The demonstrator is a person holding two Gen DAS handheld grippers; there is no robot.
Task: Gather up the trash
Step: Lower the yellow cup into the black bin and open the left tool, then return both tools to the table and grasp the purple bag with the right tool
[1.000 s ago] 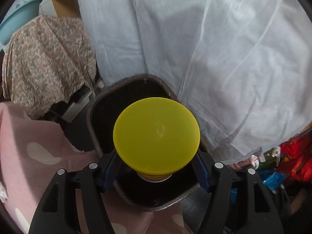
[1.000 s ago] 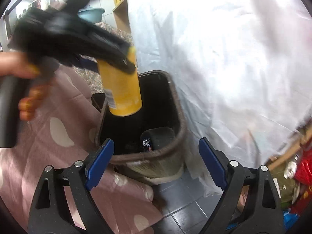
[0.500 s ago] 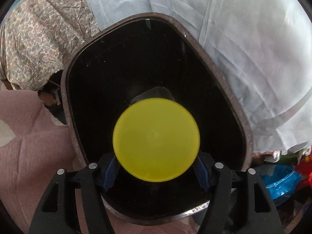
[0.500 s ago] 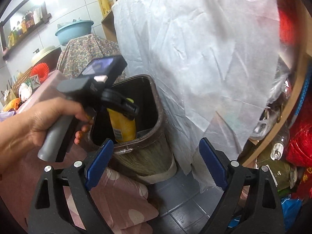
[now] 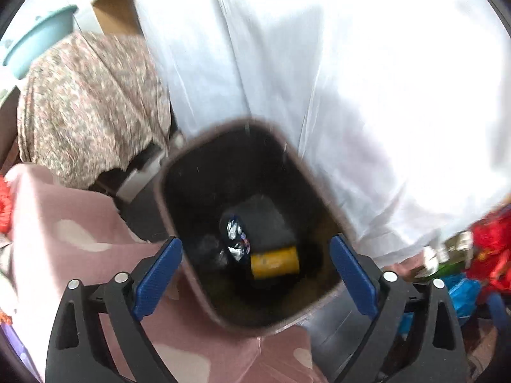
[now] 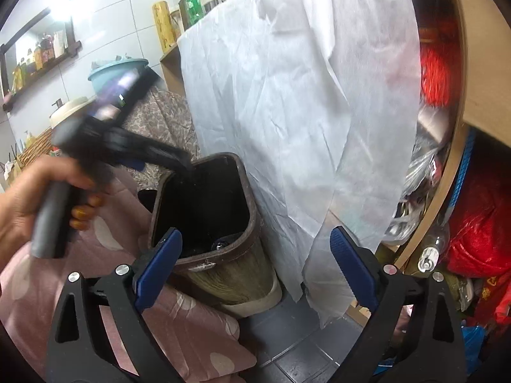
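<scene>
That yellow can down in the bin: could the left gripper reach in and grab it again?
Probably yes. The left gripper hangs open right above the bin, and the yellow can lies uncovered on its side at the bottom beside a dark object.

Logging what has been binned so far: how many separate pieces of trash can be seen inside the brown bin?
2: a yellow cylindrical can lying on its side at the bottom of the brown bin, and a black bag with shiny wrappers beside it. More may be hidden in the dark.

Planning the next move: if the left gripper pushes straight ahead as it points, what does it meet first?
Likely the trash inside the bin: the open left gripper points into its mouth, toward the yellow can lying at the bottom. Depth is uncertain.
</scene>
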